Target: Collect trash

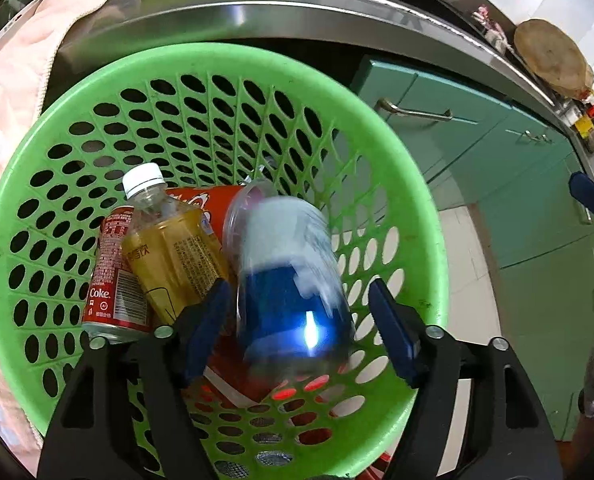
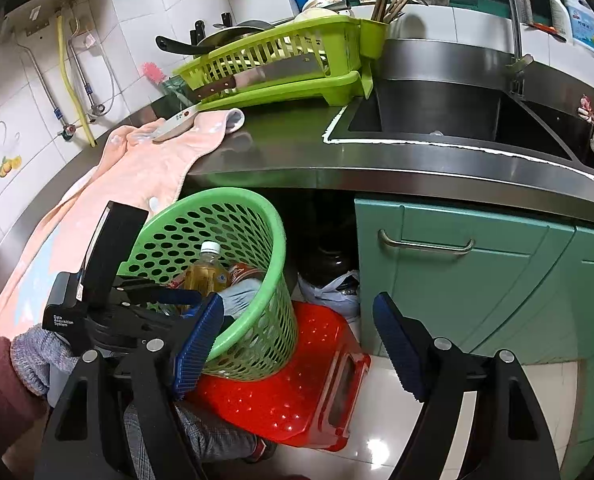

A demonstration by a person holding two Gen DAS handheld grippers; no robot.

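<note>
A green perforated basket [image 1: 257, 60] holds a red Coke can [image 1: 113, 276], a clear bottle of yellow tea [image 1: 173, 248] with a white cap, and a red Coke wrapper [image 1: 201, 202]. A clear bottle with a blue and white label [image 1: 289, 272], smeared by motion, sits between the fingers of my left gripper [image 1: 299, 286]. Small gaps show on both sides of it, so the pads are not pressing and the gripper is open. In the right wrist view the basket [image 2: 233, 196] stands on a red stool [image 2: 289, 400]. My right gripper [image 2: 297, 300] hangs open and empty in front of it.
A pink cloth [image 2: 137, 164] with a knife [image 2: 177, 124] on it drapes over the steel counter [image 2: 297, 148] just above the basket. A sink [image 2: 437, 112] and green dish rack [image 2: 289, 60] lie behind. Teal cabinet doors [image 2: 477, 280] stand to the right, above a white tiled floor.
</note>
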